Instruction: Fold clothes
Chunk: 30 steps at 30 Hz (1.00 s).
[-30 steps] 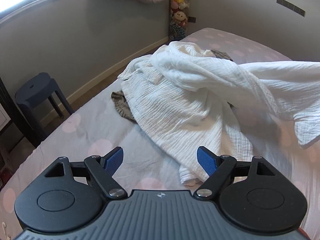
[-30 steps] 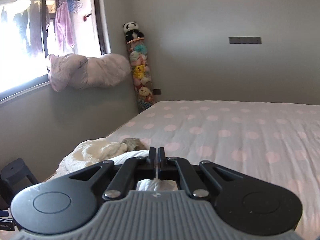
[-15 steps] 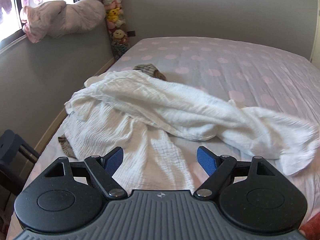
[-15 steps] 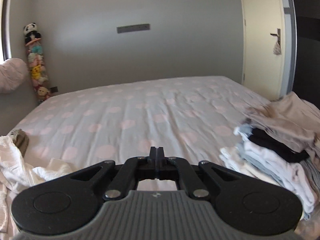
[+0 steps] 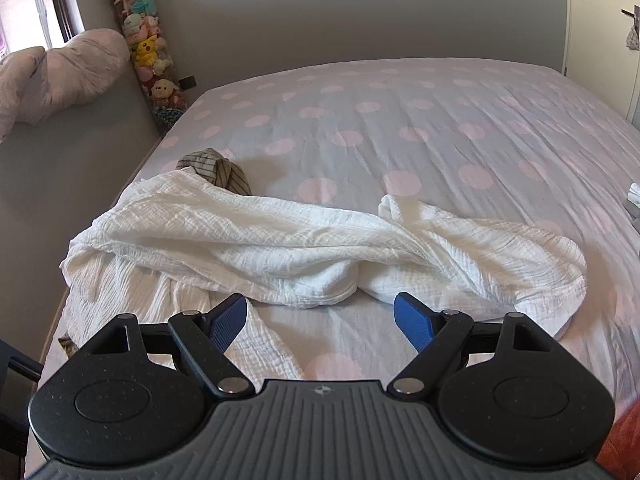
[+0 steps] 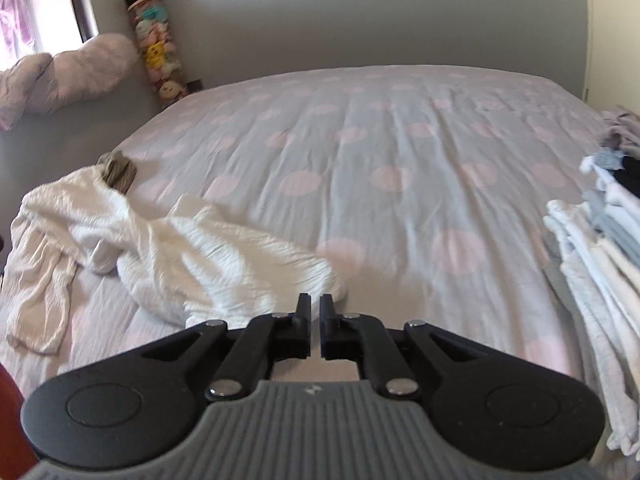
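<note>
1 white garment [image 5: 320, 240] crumpled on bed [image 5: 400, 128], 1 folded stack [image 6: 600, 232] at 3 o'clock. Left gripper [image 5: 320, 320] spread wide, empty; right gripper [image 6: 315, 312] nearly closed, slim gap, gripping nothing

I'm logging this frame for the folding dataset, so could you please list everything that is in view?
White crinkled cloth: one, white, rumpled across the near left of the bed.
Striped garment: one, brown-grey, partly under the cloth's far end.
Folded pile: one stack, whites, greys, black, right bed edge.
Bed sheet: one, grey with pink dots.
Pink bedding: one, on the window ledge.
Plush toys: one column, far left corner.
Left gripper: open, empty.
Right gripper: narrow gap, empty.
</note>
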{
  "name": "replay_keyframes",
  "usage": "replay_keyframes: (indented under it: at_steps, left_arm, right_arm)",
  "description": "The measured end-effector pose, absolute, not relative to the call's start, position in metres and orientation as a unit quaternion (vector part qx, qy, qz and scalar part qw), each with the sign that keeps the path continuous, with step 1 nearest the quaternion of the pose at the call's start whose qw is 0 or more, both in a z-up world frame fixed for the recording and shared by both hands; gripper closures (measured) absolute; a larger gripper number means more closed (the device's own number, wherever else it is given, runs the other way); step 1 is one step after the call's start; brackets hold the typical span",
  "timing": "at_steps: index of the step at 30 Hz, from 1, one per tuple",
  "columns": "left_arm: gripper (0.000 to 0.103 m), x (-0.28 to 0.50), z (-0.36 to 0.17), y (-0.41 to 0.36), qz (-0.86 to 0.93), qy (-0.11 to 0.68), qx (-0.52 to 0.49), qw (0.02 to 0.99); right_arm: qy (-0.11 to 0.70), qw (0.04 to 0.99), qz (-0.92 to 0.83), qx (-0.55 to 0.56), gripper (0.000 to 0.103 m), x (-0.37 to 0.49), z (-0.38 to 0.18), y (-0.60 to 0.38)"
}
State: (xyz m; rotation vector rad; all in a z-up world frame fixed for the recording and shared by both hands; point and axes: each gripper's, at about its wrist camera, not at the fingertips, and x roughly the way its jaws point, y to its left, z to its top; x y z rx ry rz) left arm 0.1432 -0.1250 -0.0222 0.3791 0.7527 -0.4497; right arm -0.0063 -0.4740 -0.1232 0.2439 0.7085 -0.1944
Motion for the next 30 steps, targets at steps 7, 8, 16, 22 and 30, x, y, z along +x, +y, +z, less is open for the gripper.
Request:
replay_keyframes:
  at_steps: [7, 8, 16, 22, 30]
  left_arm:
    - [0.022, 0.164, -0.030, -0.133, -0.228, 0.346, 0.226, 0.881]
    - [0.022, 0.169, -0.032, -0.134, -0.230, 0.344, 0.233, 0.880]
    - [0.022, 0.212, -0.050, -0.147, -0.242, 0.333, 0.300, 0.861]
    - [0.022, 0.257, -0.064, -0.156, -0.231, 0.332, 0.331, 0.853]
    - [0.022, 0.305, -0.080, -0.173, -0.222, 0.342, 0.333, 0.850]
  right_arm:
    - [0.379, 0.924, -0.020, 0.044, 0.064, 0.020, -0.144, -0.446]
    - [0.383, 0.923, -0.013, 0.034, 0.062, 0.023, -0.146, -0.444]
    - [0.417, 0.906, 0.017, -0.071, 0.051, 0.046, -0.165, -0.435]
    - [0.426, 0.891, 0.029, -0.155, 0.039, 0.059, -0.180, -0.438]
    - [0.400, 0.871, 0.047, -0.280, 0.036, 0.081, -0.206, -0.425]
